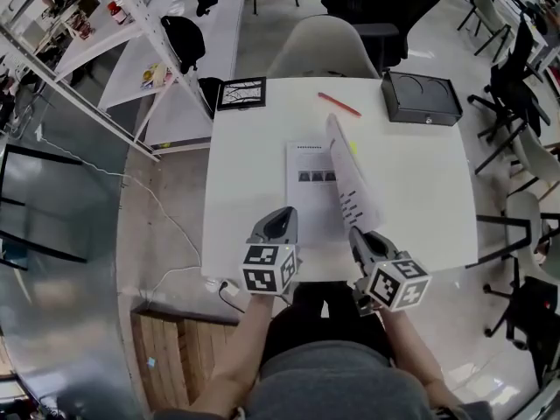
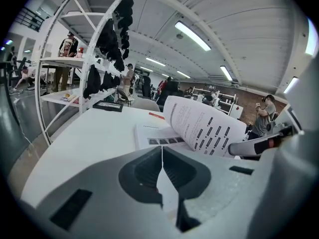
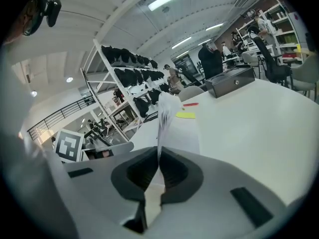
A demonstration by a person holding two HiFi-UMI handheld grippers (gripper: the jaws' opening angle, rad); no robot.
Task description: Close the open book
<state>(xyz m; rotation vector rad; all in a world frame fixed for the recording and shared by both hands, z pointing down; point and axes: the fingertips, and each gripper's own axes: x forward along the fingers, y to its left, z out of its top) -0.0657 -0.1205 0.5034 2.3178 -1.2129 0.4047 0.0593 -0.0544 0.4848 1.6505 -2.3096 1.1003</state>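
The task is judged to be about half done. The book is seen lying open at the centre of the white table, its left page flat, while its right-hand leaf is raised nearly upright above the spine and is not yet laid over toward 9 o'clock. The leaf's near edge is clamped in the right gripper at about 6 o'clock of the book. The jaws of the left gripper are pressed together at 7 o'clock, with nothing seen between them. What is left, by this reading, is for the leaf to be swung across and lowered onto the left page. The overall layout is given only by the head view: a red pen at 12 o'clock and a black box at 1 o'clock, both well apart from the book. The clamp itself is confirmed only in the right gripper view, where the leaf is seen edge-on running into the closed jaws. The leaf's printed face and its curl are shown only in the left gripper view.
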